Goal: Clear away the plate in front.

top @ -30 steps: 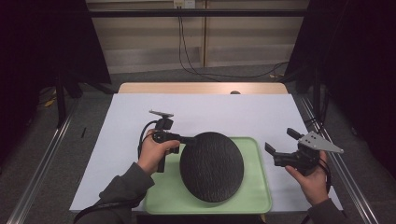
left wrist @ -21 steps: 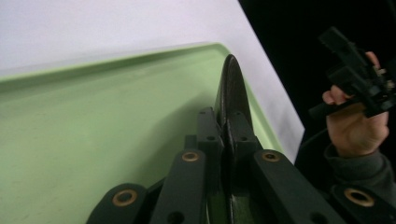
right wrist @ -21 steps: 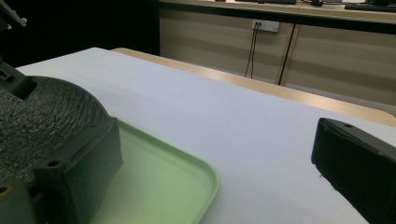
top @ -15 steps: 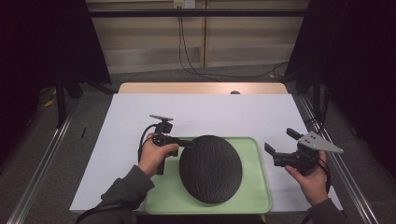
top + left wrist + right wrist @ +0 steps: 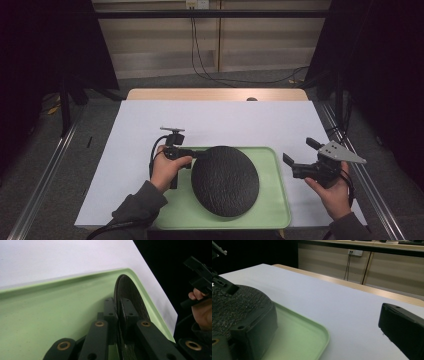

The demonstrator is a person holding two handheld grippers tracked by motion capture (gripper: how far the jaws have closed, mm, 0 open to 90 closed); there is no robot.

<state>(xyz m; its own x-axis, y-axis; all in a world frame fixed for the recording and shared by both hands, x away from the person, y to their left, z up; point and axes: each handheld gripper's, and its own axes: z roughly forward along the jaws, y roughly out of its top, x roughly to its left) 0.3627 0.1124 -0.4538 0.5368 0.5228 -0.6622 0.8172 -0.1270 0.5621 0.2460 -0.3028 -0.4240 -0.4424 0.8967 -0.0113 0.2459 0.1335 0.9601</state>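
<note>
A round black textured plate lies over the pale green tray. My left gripper is shut on the plate's left rim. In the left gripper view the two jaws clamp the edge of the plate above the tray; they have just eased open a touch, and the rim is still between them. My right gripper is open beside the tray's right edge, holding nothing. Its view shows the plate and the tray's corner.
White paper covers the table around the tray, with a strip of bare wood at the far edge. A metal rail runs along the right side. Cables hang by the back wall.
The left gripper and the plate have drifted very slightly to the left. The right gripper has stayed put.
</note>
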